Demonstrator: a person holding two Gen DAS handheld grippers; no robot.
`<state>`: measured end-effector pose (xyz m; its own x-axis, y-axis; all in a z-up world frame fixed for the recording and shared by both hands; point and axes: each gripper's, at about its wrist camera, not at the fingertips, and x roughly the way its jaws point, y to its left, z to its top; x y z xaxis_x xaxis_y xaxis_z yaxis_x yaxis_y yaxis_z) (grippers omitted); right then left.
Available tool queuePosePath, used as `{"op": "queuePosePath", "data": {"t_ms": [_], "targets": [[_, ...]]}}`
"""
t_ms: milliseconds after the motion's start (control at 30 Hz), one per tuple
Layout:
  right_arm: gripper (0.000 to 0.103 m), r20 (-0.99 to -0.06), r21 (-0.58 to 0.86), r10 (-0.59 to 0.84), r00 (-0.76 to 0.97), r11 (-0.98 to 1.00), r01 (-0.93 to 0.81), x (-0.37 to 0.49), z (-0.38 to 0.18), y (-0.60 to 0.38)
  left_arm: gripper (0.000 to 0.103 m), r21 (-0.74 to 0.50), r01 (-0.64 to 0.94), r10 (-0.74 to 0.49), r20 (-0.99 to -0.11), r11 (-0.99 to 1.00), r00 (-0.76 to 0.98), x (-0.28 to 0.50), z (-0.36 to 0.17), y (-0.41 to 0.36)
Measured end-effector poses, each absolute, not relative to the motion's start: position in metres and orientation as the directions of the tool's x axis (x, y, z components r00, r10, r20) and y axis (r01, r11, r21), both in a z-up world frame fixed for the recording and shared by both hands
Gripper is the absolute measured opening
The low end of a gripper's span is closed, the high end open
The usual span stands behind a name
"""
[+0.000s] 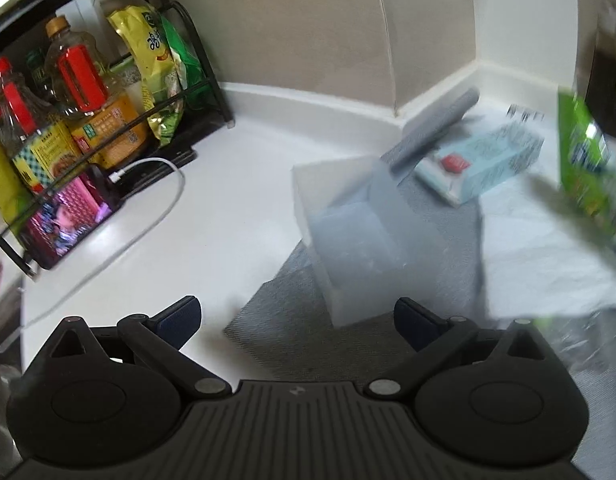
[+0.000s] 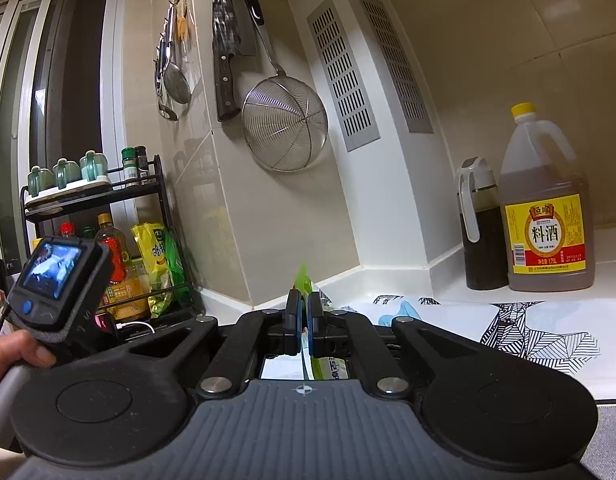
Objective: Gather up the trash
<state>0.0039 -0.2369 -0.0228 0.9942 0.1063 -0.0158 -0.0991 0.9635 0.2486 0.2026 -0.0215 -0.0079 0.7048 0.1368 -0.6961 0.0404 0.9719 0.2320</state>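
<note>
White kitchen desk. Jug labelled "料酒". Right hand-held gripper clamps a green wrapper above the desk; left hand-held gripper spread wide, holding nothing.

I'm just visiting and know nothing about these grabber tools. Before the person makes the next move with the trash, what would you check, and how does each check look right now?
1. Right gripper has hold of the green wrapper: ok, its fingers are shut on it.
2. Left gripper free to take something: ok, fingers wide apart, nothing between them.
3. More trash within view: ok, a light blue carton lies on the counter.
4. Translucent bin steady and upright: cannot tell, it is blurred and looks tilted.
5. White cable out of the way: ok, it lies left of the bin.
6. Where the wrapper should be dropped: cannot tell.
</note>
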Motion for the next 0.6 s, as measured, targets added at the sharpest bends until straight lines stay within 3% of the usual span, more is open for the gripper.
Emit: {"op": "queuePosePath", "data": {"t_ms": [200,500,600], "targets": [[0.003,-0.018,0.246,0.105,0.994,0.964,-0.098,0.005,-0.023,-0.237,0.103,0.055,0.046,0.003,-0.672,0.997,0.74,0.203,0.008,-0.028],[0.003,-0.028,0.234,0.107,0.994,0.967,-0.097,0.006,-0.024,-0.235,0.103,-0.004,0.056,-0.041,-0.722,0.998,0.69,0.22,-0.005,-0.037],[0.004,-0.031,0.233,0.106,0.994,0.968,-0.096,0.007,-0.024,-0.235,0.103,0.03,0.057,-0.017,-0.729,0.998,0.685,0.217,-0.008,-0.033]]}}
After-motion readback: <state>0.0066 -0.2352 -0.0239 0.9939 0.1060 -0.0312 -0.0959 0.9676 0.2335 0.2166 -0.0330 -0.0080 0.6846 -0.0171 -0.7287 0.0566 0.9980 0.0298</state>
